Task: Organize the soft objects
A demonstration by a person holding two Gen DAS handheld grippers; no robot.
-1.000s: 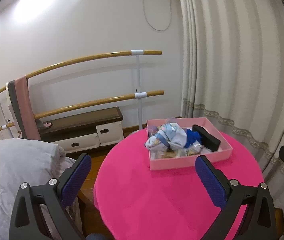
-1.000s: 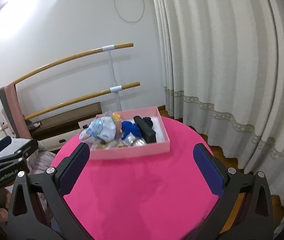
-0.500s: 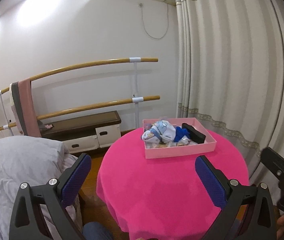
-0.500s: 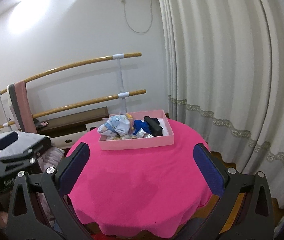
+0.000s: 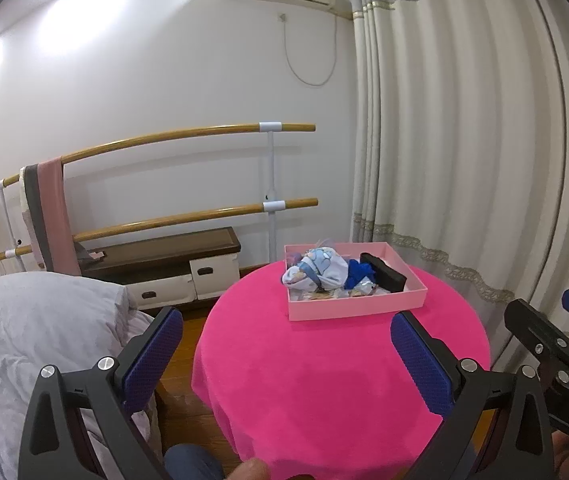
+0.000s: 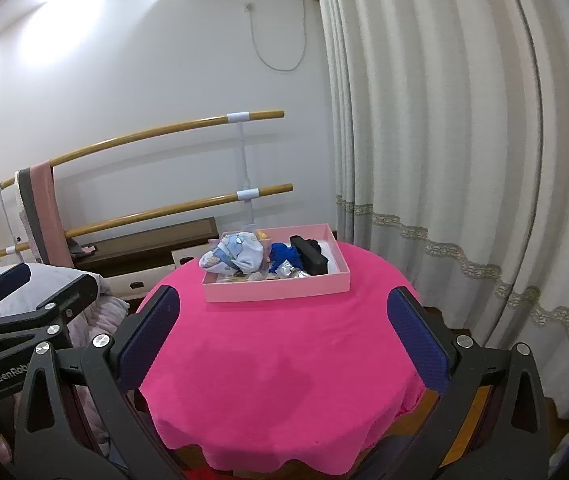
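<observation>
A pink box (image 5: 354, 306) (image 6: 276, 292) stands at the far side of a round table with a magenta cloth (image 5: 324, 380) (image 6: 284, 360). In it lie a white and light-blue patterned cloth bundle (image 5: 318, 270) (image 6: 236, 256), a blue cloth (image 5: 358, 274) (image 6: 282, 254), a black case (image 5: 384, 274) (image 6: 310, 258) and small foil items. My left gripper (image 5: 284, 356) is open and empty, held back from the table's near edge. My right gripper (image 6: 284, 340) is open and empty, also short of the box.
A bed with grey bedding (image 5: 24, 328) lies left of the table. A ballet barre (image 5: 188, 138) with a pink and grey towel (image 5: 50, 216) runs along the wall over a low bench (image 5: 164, 256). Curtains (image 5: 464, 160) hang at the right.
Both grippers have pulled back and up from the table. The box looks smaller and farther, and the table's whole edge shows now. Both stay open.
</observation>
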